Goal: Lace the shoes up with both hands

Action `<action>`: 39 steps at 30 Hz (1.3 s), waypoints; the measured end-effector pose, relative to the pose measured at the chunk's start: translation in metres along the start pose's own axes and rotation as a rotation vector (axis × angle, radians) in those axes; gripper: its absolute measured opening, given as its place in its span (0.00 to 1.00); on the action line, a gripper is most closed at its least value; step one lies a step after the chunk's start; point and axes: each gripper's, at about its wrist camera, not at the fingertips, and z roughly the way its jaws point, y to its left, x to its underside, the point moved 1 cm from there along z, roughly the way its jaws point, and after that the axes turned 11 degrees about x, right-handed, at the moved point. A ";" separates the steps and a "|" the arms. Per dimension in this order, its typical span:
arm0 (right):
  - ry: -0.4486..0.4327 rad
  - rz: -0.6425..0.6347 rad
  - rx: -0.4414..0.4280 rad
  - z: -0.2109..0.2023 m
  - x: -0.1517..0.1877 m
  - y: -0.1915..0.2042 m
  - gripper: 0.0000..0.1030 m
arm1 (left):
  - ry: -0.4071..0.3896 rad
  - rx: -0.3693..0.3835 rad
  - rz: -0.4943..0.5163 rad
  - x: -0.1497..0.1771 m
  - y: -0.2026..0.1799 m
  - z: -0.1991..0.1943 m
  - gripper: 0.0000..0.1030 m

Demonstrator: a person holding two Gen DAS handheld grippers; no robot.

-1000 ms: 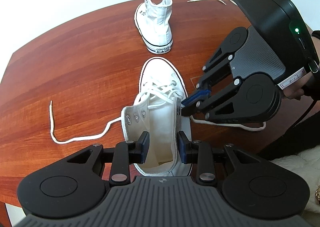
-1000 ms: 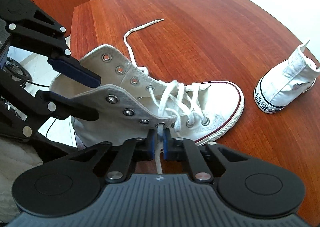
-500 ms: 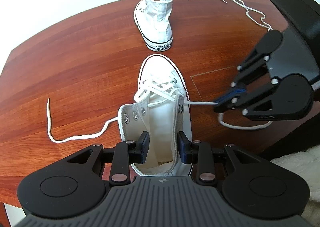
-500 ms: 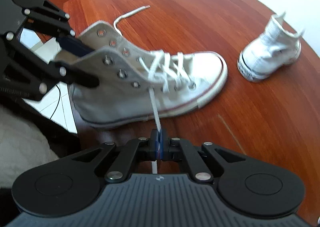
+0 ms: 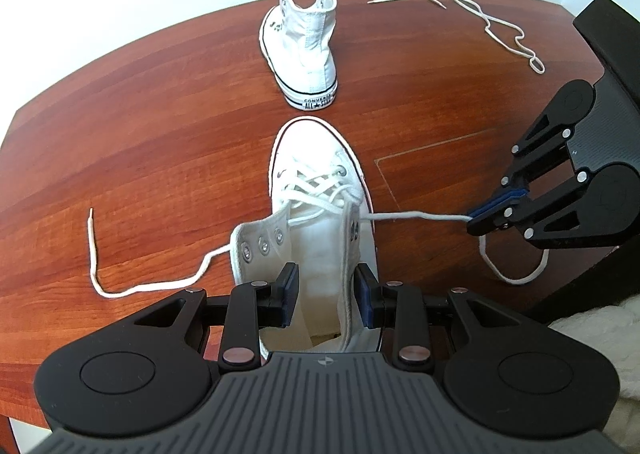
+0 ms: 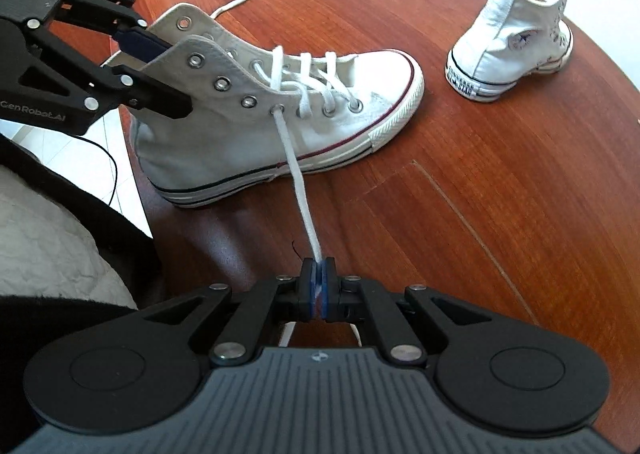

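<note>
White lace (image 6: 298,178) pinched taut in my right tongs (image 6: 319,290), jaws just easing, my left tongs (image 5: 326,292) clamping the sneaker's (image 6: 280,122) collar.

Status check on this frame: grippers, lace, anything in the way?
Right gripper pinching lace, pulled taut from shoe. Left gripper clamps shoe collar. Nothing obstructing.
</note>
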 end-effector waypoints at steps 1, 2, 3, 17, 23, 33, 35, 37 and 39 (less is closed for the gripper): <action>-0.006 -0.002 -0.003 -0.001 -0.001 0.001 0.05 | -0.006 0.003 0.001 -0.001 -0.001 -0.001 0.32; -0.011 -0.002 -0.003 -0.001 -0.002 0.001 0.06 | -0.011 0.005 0.002 -0.002 -0.001 -0.002 0.32; -0.019 -0.005 -0.004 -0.002 -0.004 0.001 0.06 | -0.015 0.006 0.003 -0.002 -0.002 -0.003 0.32; -0.133 -0.068 -0.029 -0.001 -0.040 0.017 0.30 | -0.024 -0.037 -0.045 -0.001 0.004 -0.005 0.22; -0.157 -0.092 -0.036 0.009 -0.056 0.025 0.27 | -0.025 -0.039 -0.052 0.000 0.006 -0.006 0.24; -0.139 -0.116 -0.042 0.025 -0.065 0.027 0.06 | -0.019 -0.031 -0.054 0.002 0.008 -0.006 0.24; -0.136 -0.110 -0.041 0.024 -0.063 0.025 0.02 | -0.017 -0.030 -0.053 0.002 0.008 -0.006 0.24; -0.139 -0.106 -0.039 0.021 -0.062 0.024 0.01 | -0.014 -0.030 -0.052 0.001 0.009 -0.006 0.24; -0.136 -0.103 -0.037 0.018 -0.059 0.023 0.01 | -0.012 -0.031 -0.053 0.001 0.010 -0.006 0.24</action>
